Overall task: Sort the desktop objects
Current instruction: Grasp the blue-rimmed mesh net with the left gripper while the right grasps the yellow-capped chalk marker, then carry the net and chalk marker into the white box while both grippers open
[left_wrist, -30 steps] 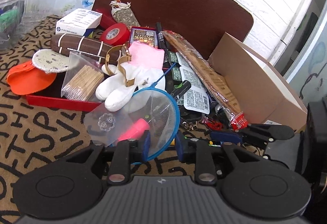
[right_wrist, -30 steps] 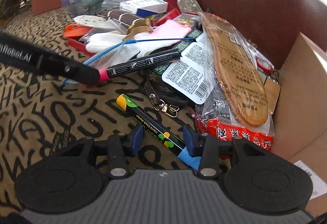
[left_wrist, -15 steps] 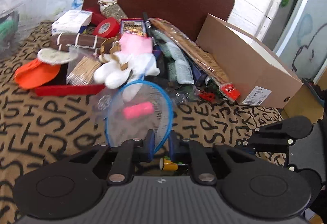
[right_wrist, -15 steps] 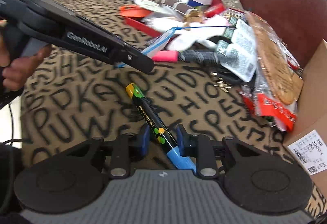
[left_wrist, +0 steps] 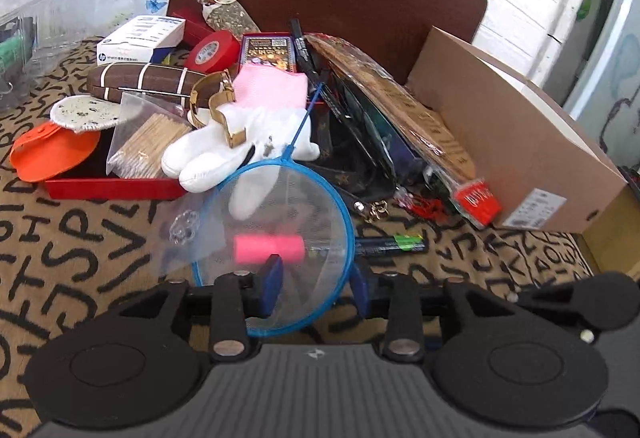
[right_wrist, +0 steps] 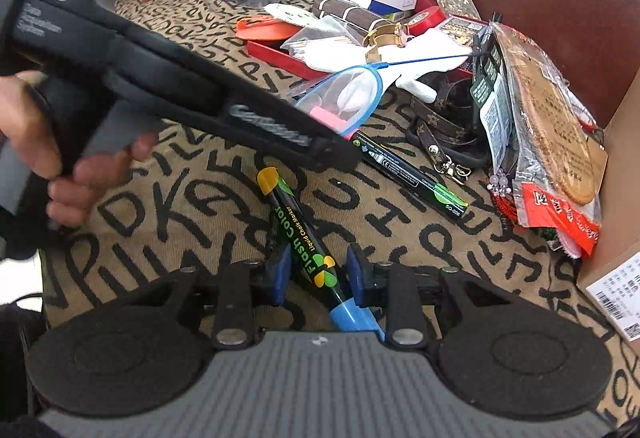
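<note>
Two grippers work a cluttered bench covered in a letter-print cloth (right_wrist: 192, 198).

The left gripper (left_wrist: 316, 284), jaws opening, stands released over the blue-rimmed net (left_wrist: 288, 234), whose hoop lies between its fingers on top of a pink-capped marker (left_wrist: 268, 248); the pads do not press on either. The right gripper (right_wrist: 316, 274) straddles a black chalk marker (right_wrist: 298, 226) with a yellow cap, lying slantwise on the cloth; whether its pads actually clench the marker cannot be told. Beyond sit a red tray (left_wrist: 112, 188), white gloves (left_wrist: 224, 154) and a cardboard box (left_wrist: 516, 142).
</note>
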